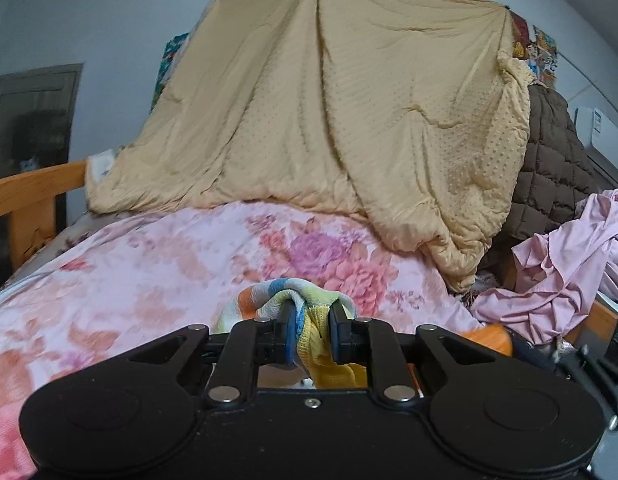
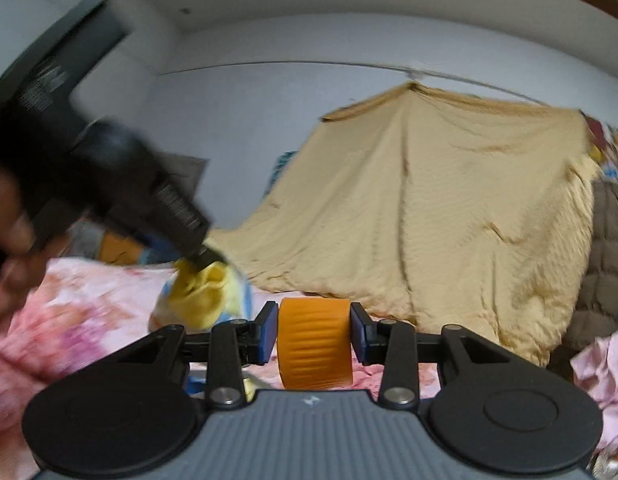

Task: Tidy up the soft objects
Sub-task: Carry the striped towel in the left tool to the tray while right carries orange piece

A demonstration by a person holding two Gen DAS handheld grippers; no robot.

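The multicoloured striped knit cloth [image 1: 305, 316] is pinched in my left gripper [image 1: 312, 334] jaws, raised over the pink floral blanket [image 1: 169, 264]. My right gripper [image 2: 314, 334] jaws clamp a ribbed orange soft roll [image 2: 315, 344] over the same bed.

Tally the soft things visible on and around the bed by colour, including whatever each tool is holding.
Tan: 1, quilt
Pink floral: 1, blanket
Plain pink: 1, garment heap
Brown: 1, quilted jacket
Multicolour striped: 1, cloth in the left tool
Orange: 1, ribbed piece in the right tool
Total: 6
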